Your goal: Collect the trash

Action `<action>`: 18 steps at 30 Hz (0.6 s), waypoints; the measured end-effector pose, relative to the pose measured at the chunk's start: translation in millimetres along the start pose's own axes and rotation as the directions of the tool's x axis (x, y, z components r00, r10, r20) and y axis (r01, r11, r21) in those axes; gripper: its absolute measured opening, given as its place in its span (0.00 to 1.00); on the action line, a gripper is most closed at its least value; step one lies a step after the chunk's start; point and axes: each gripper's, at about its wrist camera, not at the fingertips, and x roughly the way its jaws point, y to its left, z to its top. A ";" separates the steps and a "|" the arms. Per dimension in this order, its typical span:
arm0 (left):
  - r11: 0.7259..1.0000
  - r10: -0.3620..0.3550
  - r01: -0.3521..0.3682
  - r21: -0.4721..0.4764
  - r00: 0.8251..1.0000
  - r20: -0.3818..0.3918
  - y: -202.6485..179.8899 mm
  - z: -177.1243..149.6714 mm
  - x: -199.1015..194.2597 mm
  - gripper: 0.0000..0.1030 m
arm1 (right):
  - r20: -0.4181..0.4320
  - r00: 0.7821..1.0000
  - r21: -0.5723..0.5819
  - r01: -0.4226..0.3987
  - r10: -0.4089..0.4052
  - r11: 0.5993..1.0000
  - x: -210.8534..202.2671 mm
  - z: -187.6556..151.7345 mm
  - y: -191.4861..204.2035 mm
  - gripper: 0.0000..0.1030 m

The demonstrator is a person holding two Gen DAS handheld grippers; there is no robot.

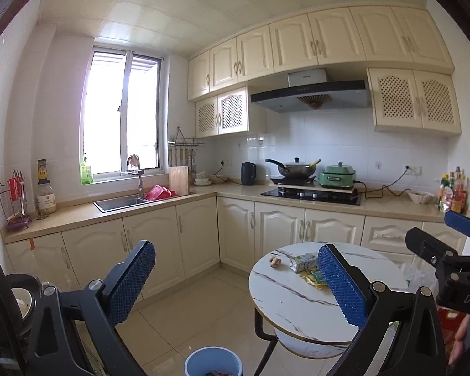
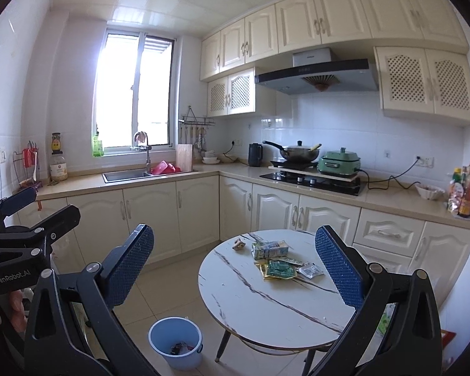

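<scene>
Left gripper [image 1: 236,277], right gripper [image 2: 234,263]: jaws apart, empty. Right view alone shows white sachet [image 2: 310,271] on table [image 2: 266,307].

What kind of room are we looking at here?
A home kitchen, it seems: a sink under the window, a wok on the stove beneath a range hood, and cream cabinets all around.
</scene>
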 end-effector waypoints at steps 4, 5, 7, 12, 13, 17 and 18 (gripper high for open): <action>1.000 -0.012 0.012 -0.006 0.999 -0.040 1.1 -2.4 26.5 0.99 | -0.023 0.999 0.017 0.026 -0.025 1.000 10.6 -7.5 -14.4 1.00; 1.000 -0.019 0.018 -0.010 0.998 -0.057 0.8 -3.1 36.6 0.99 | -0.034 0.999 0.020 0.033 -0.032 0.999 14.9 -9.6 -19.5 1.00; 0.999 -0.031 0.029 -0.024 0.994 -0.100 -2.1 -2.8 62.1 0.99 | -0.062 0.997 0.030 0.053 -0.051 0.998 26.1 -16.4 -30.7 1.00; 0.998 -0.067 0.062 -0.033 0.974 -0.216 -18.3 -2.6 131.3 0.99 | -0.153 0.983 0.070 0.109 -0.097 0.992 65.3 -39.3 -73.8 1.00; 0.997 -0.075 0.070 -0.032 0.970 -0.230 -23.1 -1.0 144.2 0.99 | -0.175 0.978 0.077 0.126 -0.111 0.989 73.5 -44.5 -82.9 1.00; 0.993 -0.119 0.122 -0.010 0.943 -0.311 -50.4 2.8 205.5 0.99 | -0.259 0.955 0.114 0.181 -0.147 0.977 110.0 -69.9 -122.6 1.00; 0.991 -0.125 0.132 -0.003 0.934 -0.335 -57.0 4.7 220.6 0.99 | -0.278 0.949 0.120 0.189 -0.150 0.975 120.2 -75.5 -132.5 1.00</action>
